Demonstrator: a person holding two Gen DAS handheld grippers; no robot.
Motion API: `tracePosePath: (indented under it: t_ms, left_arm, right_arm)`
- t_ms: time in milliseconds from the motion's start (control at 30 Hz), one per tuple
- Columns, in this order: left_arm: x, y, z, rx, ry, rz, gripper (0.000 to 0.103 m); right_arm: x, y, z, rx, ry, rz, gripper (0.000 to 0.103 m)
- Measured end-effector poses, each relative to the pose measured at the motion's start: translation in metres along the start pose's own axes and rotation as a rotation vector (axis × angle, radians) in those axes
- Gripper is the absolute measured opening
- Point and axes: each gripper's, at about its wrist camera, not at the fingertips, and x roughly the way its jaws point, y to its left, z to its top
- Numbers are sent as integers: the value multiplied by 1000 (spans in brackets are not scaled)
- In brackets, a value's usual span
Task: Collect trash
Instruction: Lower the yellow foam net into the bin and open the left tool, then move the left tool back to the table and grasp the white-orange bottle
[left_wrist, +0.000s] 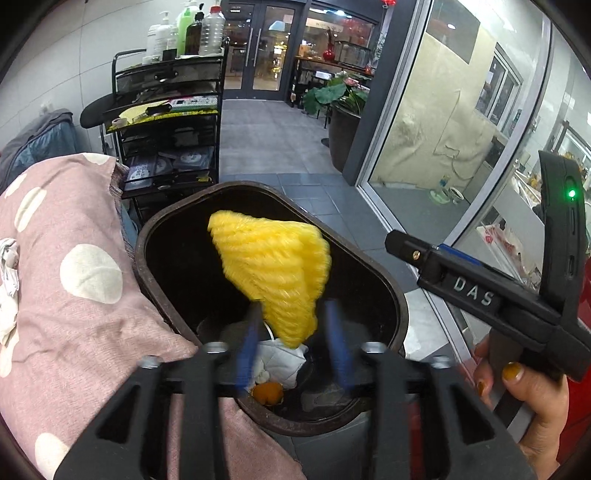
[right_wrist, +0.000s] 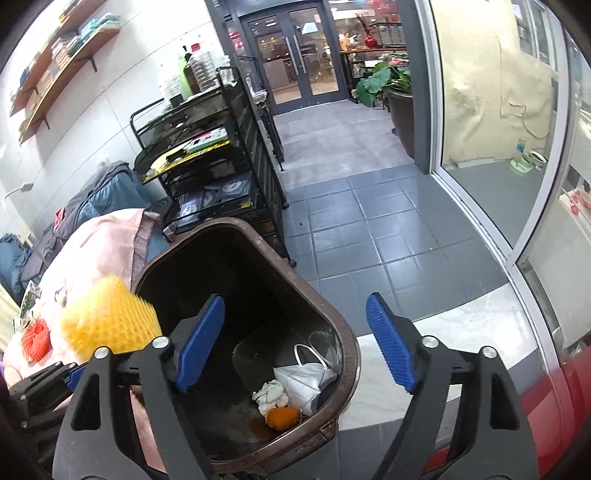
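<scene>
Two grippers over one bin. Left gripper (left_wrist: 291, 328): blue fingers (left_wrist: 246, 350) look apart, motion-blurred. The yellow foam fruit net (left_wrist: 273, 273) sits between and above them, over the bin mouth; it touches the left-hand finger, gap to the other, so I cannot tell if it is pinched or loose. In the right wrist view the same net (right_wrist: 110, 321) sits at the bin's left rim, above the left gripper's body.

Right gripper (right_wrist: 295, 343): jaws wide apart, nothing between the blue pads (right_wrist: 201, 343), hanging over the right half of the bin. From the left camera its black body (left_wrist: 480, 291) is off to the right, held in a hand (left_wrist: 532, 398) with yellow-painted nails.

Brown bin (right_wrist: 343, 332): on the floor inside are a white face mask (right_wrist: 303, 380), a crumpled tissue (right_wrist: 271, 395) and an orange peel (right_wrist: 282, 417), all near one end, close together.

Left of the bin: pink polka-dot cushion (left_wrist: 74, 277) against the bin wall. A red foam net (right_wrist: 35, 341) lies on the pink fabric. Behind: black wire cart (right_wrist: 221, 177) with bottles on top, grey tile floor (right_wrist: 369, 229).
</scene>
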Motion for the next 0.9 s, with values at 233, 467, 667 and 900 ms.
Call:
tracePosePath:
  t_ms: [233,467,667,900]
  left_arm:
    - [1,4,-8,-10,-24,51,91]
    - [-13,4,-12,14,-59,74,97]
    - [-27,14,-20,-14,-87,69,97]
    - [-51,28,-30,-35,-135,85,97]
  right_arm:
    - [1,-11,0,33,8,7,87]
    - [1,-11,-1,45,9,33,88]
    - [1,1,-2,27,11,54,88]
    - [-4,24,-6,-15,11,108,89]
